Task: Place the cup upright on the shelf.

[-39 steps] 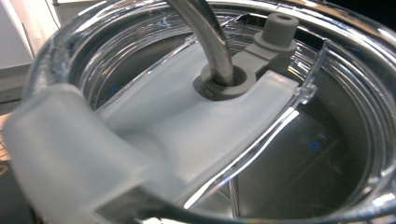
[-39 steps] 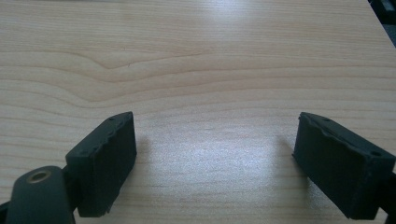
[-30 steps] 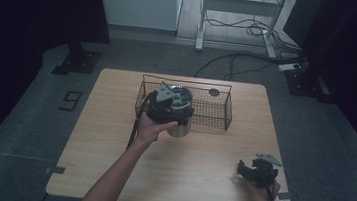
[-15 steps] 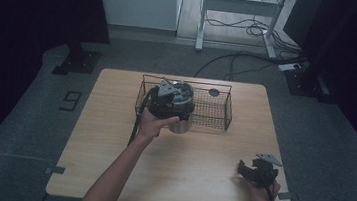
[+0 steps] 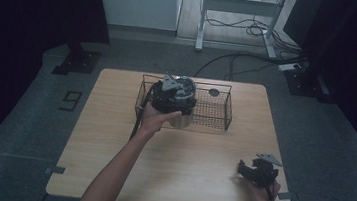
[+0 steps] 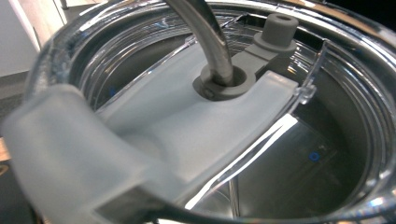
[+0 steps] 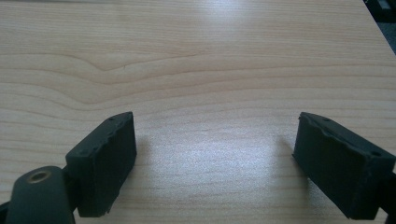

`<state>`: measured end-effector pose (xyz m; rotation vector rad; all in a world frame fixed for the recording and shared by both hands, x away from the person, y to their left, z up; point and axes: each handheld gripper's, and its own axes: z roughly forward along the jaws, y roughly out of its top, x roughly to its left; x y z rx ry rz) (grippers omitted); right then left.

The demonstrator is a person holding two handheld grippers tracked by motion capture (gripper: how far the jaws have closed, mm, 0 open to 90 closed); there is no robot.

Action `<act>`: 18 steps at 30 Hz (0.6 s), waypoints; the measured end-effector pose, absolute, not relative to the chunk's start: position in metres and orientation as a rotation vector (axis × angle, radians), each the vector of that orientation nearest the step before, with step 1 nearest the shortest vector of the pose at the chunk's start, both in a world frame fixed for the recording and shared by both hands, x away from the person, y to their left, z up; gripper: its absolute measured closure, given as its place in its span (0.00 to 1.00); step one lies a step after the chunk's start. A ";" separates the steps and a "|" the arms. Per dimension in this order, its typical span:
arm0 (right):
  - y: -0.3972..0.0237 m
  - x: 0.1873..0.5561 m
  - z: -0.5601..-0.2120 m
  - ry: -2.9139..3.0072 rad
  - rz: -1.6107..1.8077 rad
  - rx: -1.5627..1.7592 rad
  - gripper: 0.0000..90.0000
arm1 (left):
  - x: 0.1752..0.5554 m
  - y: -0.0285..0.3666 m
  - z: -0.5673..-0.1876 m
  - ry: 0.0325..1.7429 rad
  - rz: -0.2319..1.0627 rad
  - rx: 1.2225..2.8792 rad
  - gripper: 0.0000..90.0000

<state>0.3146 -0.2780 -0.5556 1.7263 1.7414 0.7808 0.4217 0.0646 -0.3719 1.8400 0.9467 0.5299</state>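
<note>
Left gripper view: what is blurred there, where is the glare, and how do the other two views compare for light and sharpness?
Left gripper view: the frosted lid tab is soft, too near; glare streaks the tumbler rim; the metal straw is sharper. High view: dim, dark surroundings, the wire basket grainy. Right gripper view: evenly lit, the table grain crisp, soft shadows beside the fingers.

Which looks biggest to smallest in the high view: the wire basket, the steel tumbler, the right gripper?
1. wire basket
2. steel tumbler
3. right gripper; close to the tumbler in size, and nearer the camera, so unsure.
</note>
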 end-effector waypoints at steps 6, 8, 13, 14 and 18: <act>-0.278 0.315 -0.556 1.741 0.781 1.727 0.14 | 0.427 0.066 -0.372 0.958 0.518 1.839 0.04; -0.278 0.315 -0.556 1.741 0.781 1.727 0.14 | 0.430 0.067 -0.371 0.962 0.532 1.831 0.04; -0.278 0.315 -0.556 1.742 0.781 1.725 0.14 | 0.436 0.071 -0.367 0.974 0.534 1.812 0.04; -0.278 0.315 -0.556 1.742 0.781 1.725 0.14 | 0.439 0.071 -0.364 0.980 0.544 1.811 0.04; -0.278 0.315 -0.556 1.741 0.780 1.726 0.14 | 0.445 0.072 -0.360 0.986 0.565 1.814 0.04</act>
